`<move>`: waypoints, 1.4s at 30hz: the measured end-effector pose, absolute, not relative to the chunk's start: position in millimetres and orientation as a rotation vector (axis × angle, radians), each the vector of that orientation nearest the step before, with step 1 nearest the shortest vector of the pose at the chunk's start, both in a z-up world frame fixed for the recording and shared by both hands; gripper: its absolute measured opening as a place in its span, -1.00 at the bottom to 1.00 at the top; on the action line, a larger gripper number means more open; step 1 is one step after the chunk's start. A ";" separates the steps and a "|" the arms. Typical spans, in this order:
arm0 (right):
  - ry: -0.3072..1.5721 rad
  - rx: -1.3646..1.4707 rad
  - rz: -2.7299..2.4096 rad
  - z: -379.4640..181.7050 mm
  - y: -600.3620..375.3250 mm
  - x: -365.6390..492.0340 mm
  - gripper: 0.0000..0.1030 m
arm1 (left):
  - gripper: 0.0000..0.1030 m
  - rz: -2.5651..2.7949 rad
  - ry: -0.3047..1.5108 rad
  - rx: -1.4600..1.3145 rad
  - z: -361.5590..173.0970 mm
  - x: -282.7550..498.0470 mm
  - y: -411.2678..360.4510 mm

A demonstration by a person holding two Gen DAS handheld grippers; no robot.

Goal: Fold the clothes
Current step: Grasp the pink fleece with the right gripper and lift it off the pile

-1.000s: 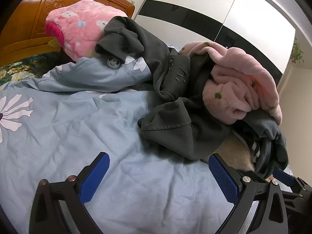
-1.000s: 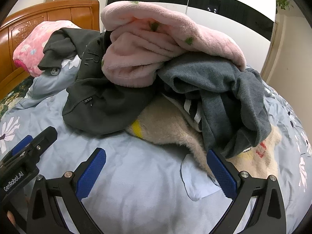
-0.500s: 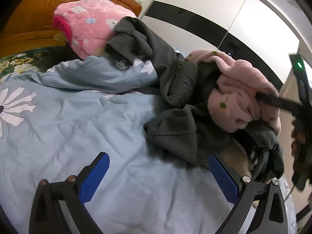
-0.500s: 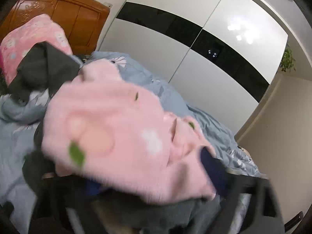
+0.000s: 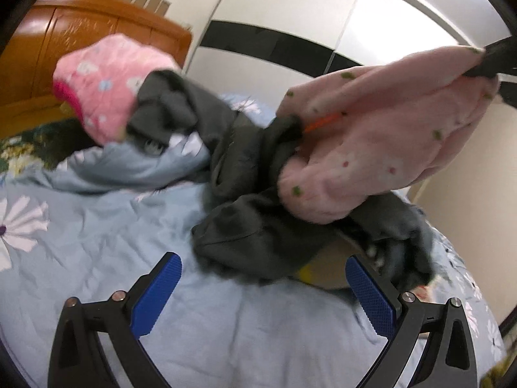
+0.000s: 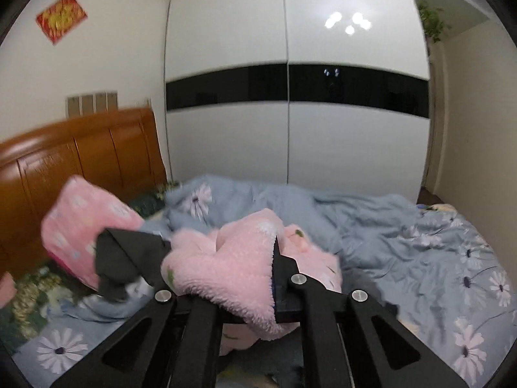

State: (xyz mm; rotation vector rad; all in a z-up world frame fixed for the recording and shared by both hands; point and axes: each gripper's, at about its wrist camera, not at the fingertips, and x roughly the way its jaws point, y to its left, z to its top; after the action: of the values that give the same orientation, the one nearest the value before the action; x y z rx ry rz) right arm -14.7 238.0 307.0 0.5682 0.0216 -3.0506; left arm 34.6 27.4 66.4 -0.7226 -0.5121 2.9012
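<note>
My left gripper (image 5: 263, 287) has two matte black triangular finger arms with cut-out windows, silver round screws near the tips, and textured blue pads (image 5: 157, 294). My right gripper (image 6: 223, 278) shows the same black arms and silver screws.

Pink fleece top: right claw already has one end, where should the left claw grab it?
Grip the low hanging fold of the pink fleece top, coming from the left and below. The right claw pinches its upper edge, so this fold dangles free above the dark garments; the left claw is open.
</note>
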 end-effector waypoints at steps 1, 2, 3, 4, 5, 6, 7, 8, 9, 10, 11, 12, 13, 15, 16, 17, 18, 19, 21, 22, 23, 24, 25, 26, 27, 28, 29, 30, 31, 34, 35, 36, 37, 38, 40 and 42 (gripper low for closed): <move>0.039 0.561 -3.063 314.1 245.4 6.3 -0.88 | 1.00 2.918 -0.462 -0.717 75.7 43.1 30.2; 0.049 0.562 -3.075 318.6 253.7 25.1 -0.88 | 1.00 2.932 -0.425 -0.708 82.8 50.7 31.4; 0.057 0.565 -3.088 323.2 262.4 43.6 -0.88 | 1.00 2.938 -0.391 -0.709 89.7 60.9 31.8; 0.052 0.576 -3.098 325.8 271.7 60.3 -0.88 | 1.00 2.941 -0.357 -0.712 96.8 71.7 32.0; 0.040 0.592 -3.106 327.4 281.2 76.2 -0.88 | 1.00 2.927 -0.348 -0.719 101.7 83.2 30.9; 0.032 0.616 -3.114 326.5 290.3 87.1 -0.88 | 1.00 2.910 -0.343 -0.726 106.1 95.0 29.5; 0.032 0.653 -3.126 322.5 298.4 97.9 -0.88 | 1.00 2.890 -0.350 -0.743 110.7 109.9 27.5; 0.039 0.695 -3.140 317.8 305.3 111.2 -0.88 | 1.00 2.876 -0.357 -0.757 114.0 122.1 26.0; 0.043 0.750 -3.151 311.0 311.4 127.1 -0.88 | 1.00 2.865 -0.366 -0.770 117.9 134.1 23.9; 0.047 0.811 -3.160 303.1 317.2 144.1 -0.88 | 1.00 2.854 -0.376 -0.783 122.2 146.3 21.5; 0.044 0.855 -3.160 297.8 322.9 156.8 -0.88 | 1.00 2.848 -0.379 -0.784 126.7 156.5 19.0; 0.028 0.881 -3.159 293.2 327.4 169.3 -0.88 | 1.00 2.843 -0.380 -0.782 131.4 166.2 16.4; 0.007 0.902 -3.158 288.3 331.1 182.7 -0.88 | 1.00 2.849 -0.357 -0.775 138.2 176.1 14.9; -0.045 0.899 -3.185 285.8 341.1 212.6 -0.88 | 1.00 2.866 -0.301 -0.759 152.8 196.0 12.2; -0.079 0.888 -3.200 287.7 347.0 226.3 -0.88 | 1.00 2.874 -0.285 -0.750 159.9 204.0 10.4; -0.118 0.874 -3.214 291.0 353.2 239.2 -0.88 | 1.00 2.881 -0.270 -0.741 166.9 211.6 8.6; -0.163 0.853 -3.230 295.3 360.6 252.3 -0.88 | 1.00 2.888 -0.256 -0.732 173.9 219.2 6.7; -0.200 0.827 -3.247 300.0 367.6 262.9 -0.88 | 1.00 2.888 -0.253 -0.720 180.9 227.0 4.3; -0.245 0.778 -3.287 312.3 381.4 280.6 -0.88 | 1.00 2.879 -0.255 -0.705 192.7 239.6 0.2; -0.259 0.756 -3.311 320.6 388.9 289.3 -0.88 | 1.00 2.867 -0.260 -0.696 197.6 244.5 -1.1; -0.265 0.747 -3.327 326.5 394.7 293.0 -0.88 | 1.00 2.859 -0.263 -0.686 200.9 247.8 -1.8; -0.259 0.742 -3.345 333.0 399.4 295.9 -0.88 | 1.00 2.856 -0.260 -0.681 204.3 249.9 -1.7; -0.243 0.723 -3.365 340.9 402.4 299.1 -0.88 | 1.00 2.851 -0.256 -0.674 207.8 252.5 -0.4; -0.223 0.698 -3.385 349.2 404.6 302.1 -0.88 | 1.00 2.844 -0.253 -0.675 210.6 254.4 1.7; -0.213 0.651 -3.401 359.0 406.2 306.2 -0.88 | 1.00 2.837 -0.250 -0.678 213.4 256.2 3.9; -0.213 0.601 -3.404 368.2 406.1 309.2 -0.88 | 1.00 2.831 -0.247 -0.668 217.5 259.3 7.0; -0.210 0.568 -3.394 377.0 403.6 308.8 -0.87 | 1.00 2.829 -0.247 -0.652 221.0 261.9 8.6; -0.194 0.556 -3.385 382.3 401.0 307.5 -0.87 | 1.00 2.827 -0.244 -0.638 223.9 264.9 10.8; -0.166 0.557 -3.372 384.8 396.4 303.5 -0.87 | 1.00 2.825 -0.242 -0.626 226.8 268.1 13.3; -0.085 0.610 -3.286 377.2 362.9 279.4 -0.87 | 1.00 2.837 -0.193 -0.620 231.1 276.8 15.6; -0.084 0.641 -3.236 368.8 348.0 269.1 -0.87 | 1.00 2.853 -0.167 -0.624 231.8 279.0 13.7; -0.092 0.666 -3.198 360.8 336.0 261.3 -0.87 | 1.00 2.873 -0.144 -0.631 232.3 281.9 11.0; -0.100 0.701 -3.150 348.4 319.7 250.7 -0.87 | 1.00 2.893 -0.128 -0.638 233.1 284.9 4.6; -0.108 0.744 -3.092 333.5 300.5 238.1 -0.87 | 1.00 2.914 -0.112 -0.644 233.9 288.0 -2.6; -0.137 0.838 -2.967 294.3 256.2 214.3 -0.87 | 1.00 2.961 -0.086 -0.664 235.0 295.0 -21.7; -0.206 0.942 -2.851 258.9 221.9 198.7 -0.87 | 1.00 3.010 -0.078 -0.697 233.1 301.8 -43.8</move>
State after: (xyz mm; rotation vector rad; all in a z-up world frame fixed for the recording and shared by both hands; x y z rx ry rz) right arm 198.7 221.9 258.9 0.9416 -0.2056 -2.8508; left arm 301.8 -43.8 233.1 -0.6969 -0.0775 3.0104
